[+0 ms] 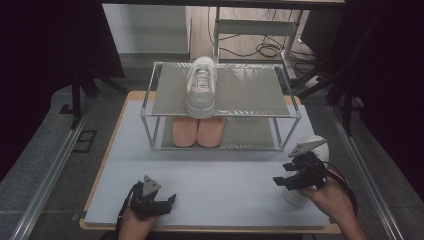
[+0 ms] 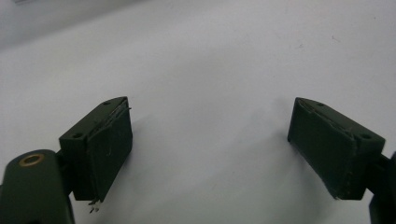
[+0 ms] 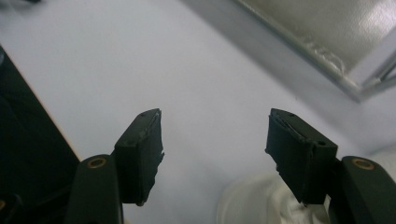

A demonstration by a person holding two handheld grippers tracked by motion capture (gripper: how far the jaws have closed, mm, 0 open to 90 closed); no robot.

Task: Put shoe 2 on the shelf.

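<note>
On the right side of the worktop [image 1: 210,185], near its front corner, I see the loose white sneaker [image 1: 316,145] lying partly under my right hand-held gripper [image 1: 284,181]; its long axis runs roughly front to back, one end toward the rack and the other toward me, though I cannot tell toe from heel because the hand covers its middle. My right hand-held gripper hangs just above and beside it with jaws apart and nothing between them. From the right gripper view I get what the high view lacks: a patch of the sneaker's white fabric [image 3: 261,205] low between the jaws, close under the right-hand pad without a clear touch, plus the rack's lower metal corner [image 3: 355,84] up in the far right. My left hand-held gripper [image 1: 167,202] sits low at the near left of the worktop, well apart from the shoe, its jaws spread wide; the left gripper view shows bare pale surface between the pads [image 2: 109,154]. Only from above can I read the two-tier shoe rack [image 1: 150,107] at the back: a matching white sneaker [image 1: 202,87] stands on the top shelf, lengthwise front to back, overhanging the front edge a little, and a pair of pink slippers [image 1: 198,131] lies side by side on the lower shelf directly beneath it.
</note>
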